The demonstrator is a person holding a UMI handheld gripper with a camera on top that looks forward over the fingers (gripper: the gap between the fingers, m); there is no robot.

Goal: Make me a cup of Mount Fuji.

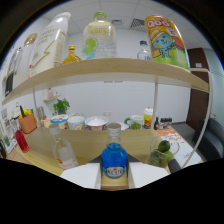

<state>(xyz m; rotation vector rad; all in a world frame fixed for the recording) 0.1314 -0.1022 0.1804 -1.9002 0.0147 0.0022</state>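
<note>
Right, your gripper's fingers aren't distinguishable in the dark band at the bottom, so can't tell whether they're apart or closed. Dead ahead, centred and near: blue bottle, upright, long axis vertical, on the counter. Clear bottle just left, glass with limes right. Approach straight forward.
</note>
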